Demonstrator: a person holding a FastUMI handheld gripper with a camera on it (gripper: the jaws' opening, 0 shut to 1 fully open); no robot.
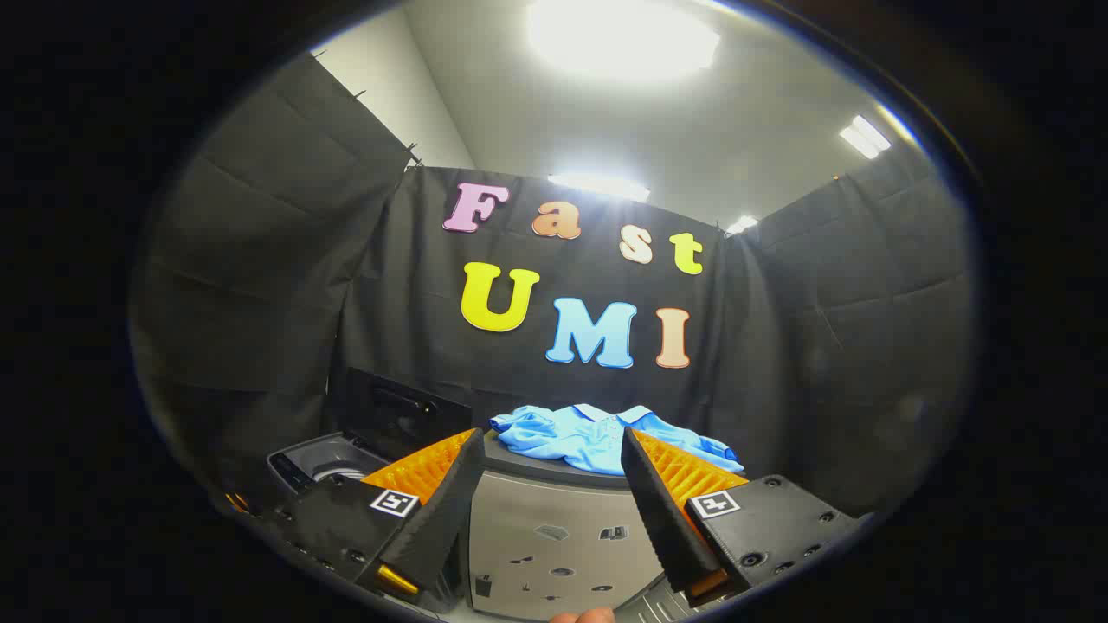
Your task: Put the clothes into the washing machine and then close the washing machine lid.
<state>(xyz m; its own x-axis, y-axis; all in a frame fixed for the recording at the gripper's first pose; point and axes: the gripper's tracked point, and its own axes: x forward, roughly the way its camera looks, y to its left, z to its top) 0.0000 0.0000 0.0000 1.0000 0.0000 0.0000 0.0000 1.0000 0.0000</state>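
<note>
The gripper (551, 450) is held with its jaws spread wide, nothing between them but open air. Straight ahead, beyond the gap, a light blue garment (597, 437) lies crumpled on top of a grey cabinet-like worktop (554, 519) with a dark rounded upper edge. The clothing sits partly behind the tip of the right finger, with a collar or folded edge showing near its middle. The front of the grey unit faces the jaws and carries several small dark marks and cut-outs.

Off to the left of the left finger, and lower than the garment, stands the washing machine (325, 463). Its lid (402, 415) is raised, a dark panel standing up behind the opening, and the pale rim of the tub shows inside.

A fingertip (582, 616) of the person holding the tool shows just below the jaws. Black cloth hangs behind everything, with bright ceiling lights above.
</note>
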